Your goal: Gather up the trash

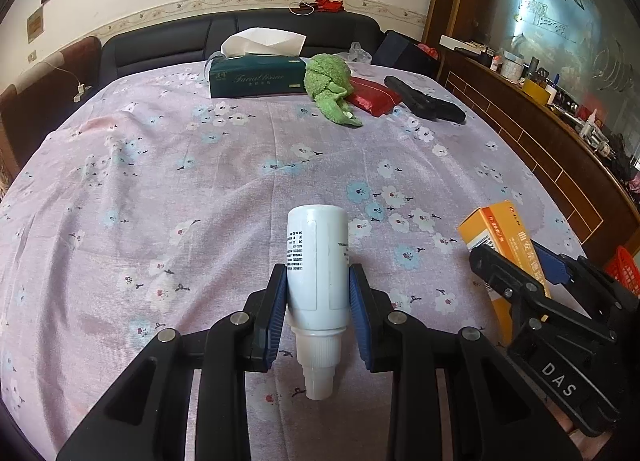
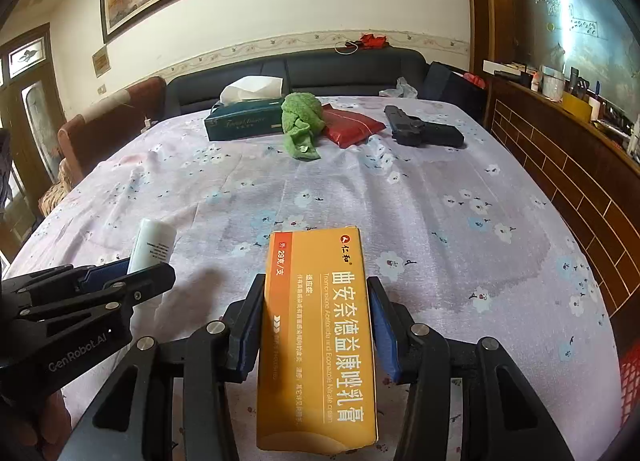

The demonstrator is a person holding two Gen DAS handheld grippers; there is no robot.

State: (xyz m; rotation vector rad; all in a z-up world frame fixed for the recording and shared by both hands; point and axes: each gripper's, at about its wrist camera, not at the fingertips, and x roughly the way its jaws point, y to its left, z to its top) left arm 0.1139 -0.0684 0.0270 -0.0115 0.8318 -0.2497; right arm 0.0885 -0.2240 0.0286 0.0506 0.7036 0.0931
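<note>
My left gripper was clamped on a white plastic bottle, its blue pads pressed against the lower body just above the shoulder, the ribbed cap and nozzle pointing back toward me and the flat base out over the floral bedsheet. It was held clear of the sheet. I judged it light and fairly stiff, but smooth and round, so the grip on the widest straight wall seemed the safest place; nearer the tapering neck it would likely have slid.

My right gripper was closed on an orange ointment carton, the pads on its two long narrow edges about midway along its length. I took it for thin cardboard, light and easily crushed, probably hollow or nearly so, so a gentle squeeze across the edges was what it called for.

A red basket showed at the bed's right edge; whether it was the bin, I couldn't tell. The tissue box, green towel and red packet lay well apart at the far side.
</note>
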